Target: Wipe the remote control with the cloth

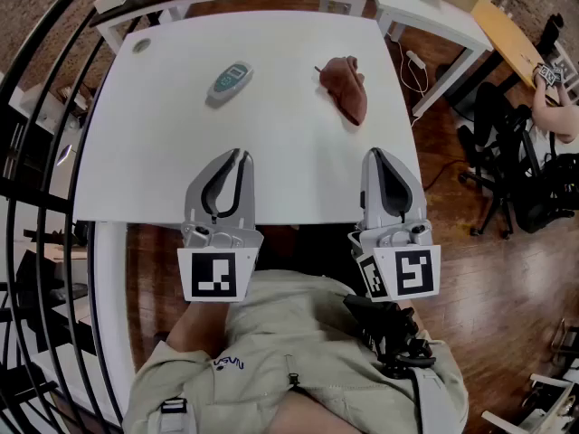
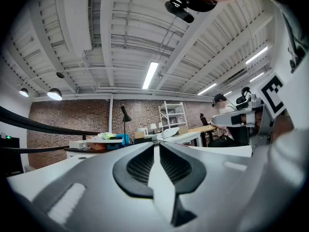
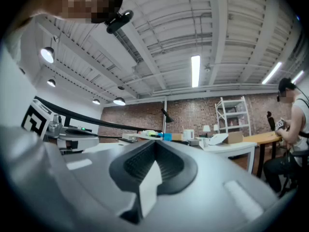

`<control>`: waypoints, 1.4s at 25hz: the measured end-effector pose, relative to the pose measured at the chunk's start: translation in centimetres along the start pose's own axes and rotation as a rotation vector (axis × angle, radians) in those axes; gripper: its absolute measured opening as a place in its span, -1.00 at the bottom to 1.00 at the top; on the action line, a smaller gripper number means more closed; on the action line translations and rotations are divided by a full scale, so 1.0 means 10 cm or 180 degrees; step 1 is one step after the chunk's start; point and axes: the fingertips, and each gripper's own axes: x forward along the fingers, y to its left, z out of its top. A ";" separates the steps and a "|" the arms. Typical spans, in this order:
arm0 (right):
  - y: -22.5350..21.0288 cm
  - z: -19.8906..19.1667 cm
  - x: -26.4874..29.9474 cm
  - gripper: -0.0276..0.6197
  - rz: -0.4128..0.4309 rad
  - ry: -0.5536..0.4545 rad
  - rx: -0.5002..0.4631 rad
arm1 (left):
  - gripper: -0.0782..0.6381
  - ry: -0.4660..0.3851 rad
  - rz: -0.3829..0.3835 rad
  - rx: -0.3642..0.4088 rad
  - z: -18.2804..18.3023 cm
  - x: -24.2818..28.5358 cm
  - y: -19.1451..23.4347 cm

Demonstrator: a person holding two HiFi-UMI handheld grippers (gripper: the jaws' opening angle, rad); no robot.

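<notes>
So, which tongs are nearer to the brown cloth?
Right. The right tongs hang below the cloth in the head view, slightly to its right; the left tongs are farther off, down to its left.

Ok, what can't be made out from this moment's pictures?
- Remote control: head view only; its buttons and screen are too small to read.
- Cloth: crumpled in the head view, so its underside is hidden.
- Both gripper views: their own jaws block most of the table, so neither item appears.
- Round thing at the table's far left corner: too small to identify.
</notes>
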 end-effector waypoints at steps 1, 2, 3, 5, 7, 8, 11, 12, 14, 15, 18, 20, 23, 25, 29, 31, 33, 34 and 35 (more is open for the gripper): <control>-0.02 0.01 0.05 -0.91 0.0012 0.0000 -0.0012 | -0.72 0.0029 -0.0010 -0.0008 0.00 0.06 0.02; -0.04 0.02 0.10 -0.91 0.0025 0.0001 -0.0025 | -0.69 0.0055 -0.0021 -0.0013 0.01 0.11 0.04; -0.06 0.03 0.15 -0.91 0.0038 0.0005 -0.0039 | -0.66 0.0076 -0.0033 -0.0016 0.01 0.17 0.06; -0.10 0.04 0.27 -0.91 0.0062 0.0026 -0.0073 | -0.61 0.0105 -0.0061 -0.0013 0.04 0.29 0.10; -0.15 0.03 0.38 -0.91 0.0074 0.0057 -0.0111 | -0.56 0.0120 -0.0080 -0.0012 0.06 0.41 0.15; -0.18 0.03 0.45 -0.91 0.0078 0.0072 -0.0131 | -0.55 0.0137 -0.0093 0.0014 0.06 0.48 0.19; -0.33 0.03 0.68 -0.91 0.0070 0.0094 -0.0212 | -0.49 0.0250 -0.0169 0.0247 -0.02 0.78 0.39; -0.38 0.04 0.75 -0.91 0.0060 0.0097 -0.0234 | -0.43 0.0325 -0.0174 0.0280 -0.08 0.89 0.48; -0.45 0.05 0.86 -0.91 0.0054 0.0102 -0.0259 | -0.38 0.0554 -0.0159 0.0290 -0.25 1.12 0.67; -0.47 0.05 0.91 -0.91 0.0064 0.0109 -0.0265 | -0.29 0.0704 -0.0166 0.0295 -0.36 1.24 0.76; -0.49 0.00 1.04 -0.91 0.0137 0.0156 -0.0266 | -0.12 0.1150 -0.0246 0.0306 -0.69 1.52 0.93; -0.47 -0.04 1.08 -0.90 0.0189 0.0189 -0.0261 | -0.01 0.1427 -0.0315 0.0309 -0.92 1.70 1.00; -0.38 -0.07 1.10 -0.91 0.0295 0.0223 -0.0272 | 0.11 0.1882 -0.0477 0.0298 -1.28 1.86 1.09; -0.35 -0.08 1.11 -0.90 0.0344 0.0229 -0.0285 | 0.11 0.2019 -0.0516 0.0245 -1.39 1.91 1.18; -0.35 -0.08 1.12 -0.91 0.0359 0.0240 -0.0289 | 0.14 0.2145 -0.0635 0.0060 -1.47 1.96 1.22; -0.34 -0.09 1.12 -0.91 0.0362 0.0247 -0.0290 | 0.15 0.2289 -0.0752 -0.0002 -1.54 1.95 1.19; -0.35 -0.09 1.13 -0.91 0.0362 0.0246 -0.0286 | 0.15 0.2357 -0.0806 -0.0001 -1.57 1.95 1.18; -0.35 -0.09 1.13 -0.91 0.0366 0.0244 -0.0284 | 0.15 0.2362 -0.0805 0.0010 -1.57 1.95 1.18; -0.35 -0.10 1.13 -0.91 0.0371 0.0244 -0.0282 | 0.17 0.2364 -0.0803 0.0027 -1.58 1.95 1.19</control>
